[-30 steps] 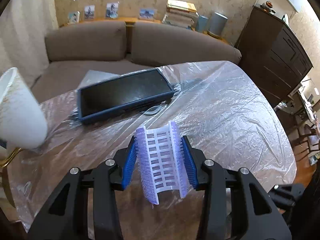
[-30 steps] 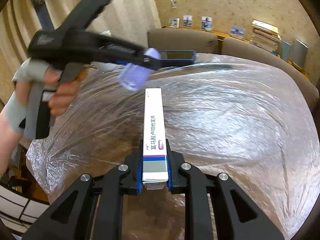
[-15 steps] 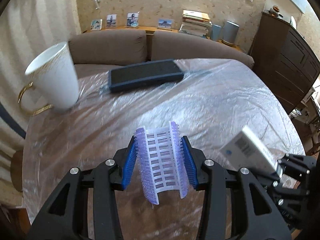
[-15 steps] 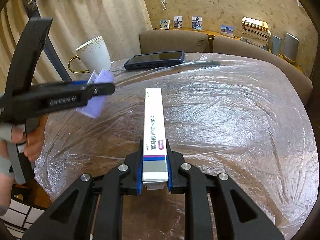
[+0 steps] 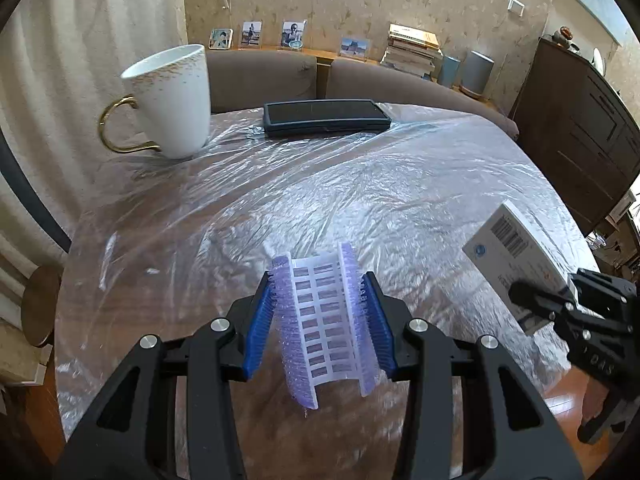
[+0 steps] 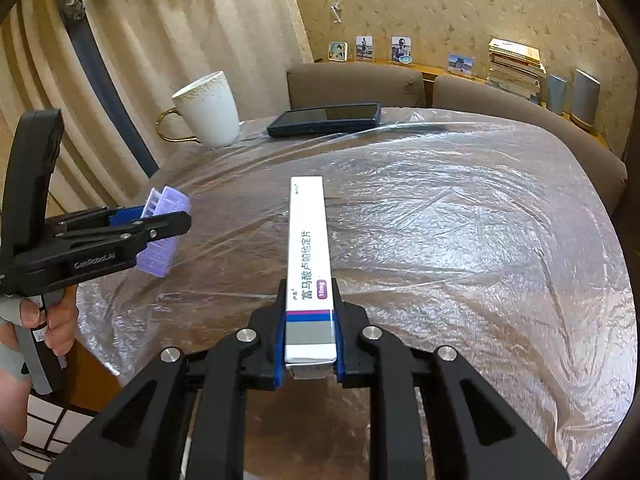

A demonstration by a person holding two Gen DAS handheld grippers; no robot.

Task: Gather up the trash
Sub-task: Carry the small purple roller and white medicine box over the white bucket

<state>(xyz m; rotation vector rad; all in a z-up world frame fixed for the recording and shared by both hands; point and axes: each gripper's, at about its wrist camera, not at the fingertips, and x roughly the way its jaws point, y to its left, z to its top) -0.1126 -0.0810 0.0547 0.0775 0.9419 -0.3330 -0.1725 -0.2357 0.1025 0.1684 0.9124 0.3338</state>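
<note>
My left gripper (image 5: 320, 320) is shut on a curved purple and white plastic strip (image 5: 324, 324), held above the near edge of the table. It also shows at the left of the right wrist view (image 6: 160, 232). My right gripper (image 6: 310, 336) is shut on a long white medicine box (image 6: 308, 256) with a purple band, which points forward over the table. The box (image 5: 516, 256) and the right gripper (image 5: 560, 304) show at the right of the left wrist view.
The round table (image 5: 400, 200) is covered with crinkled clear plastic film. A white mug (image 5: 172, 100) with a gold handle stands at the far left. A dark tablet (image 5: 324, 116) lies at the far edge. A sofa (image 5: 360, 80) is behind, a dark cabinet (image 5: 580, 132) at the right.
The left gripper has drawn back toward the near edge with the strip in it; mug and tablet look farther off. The right gripper, with its box, has come into the left view.
</note>
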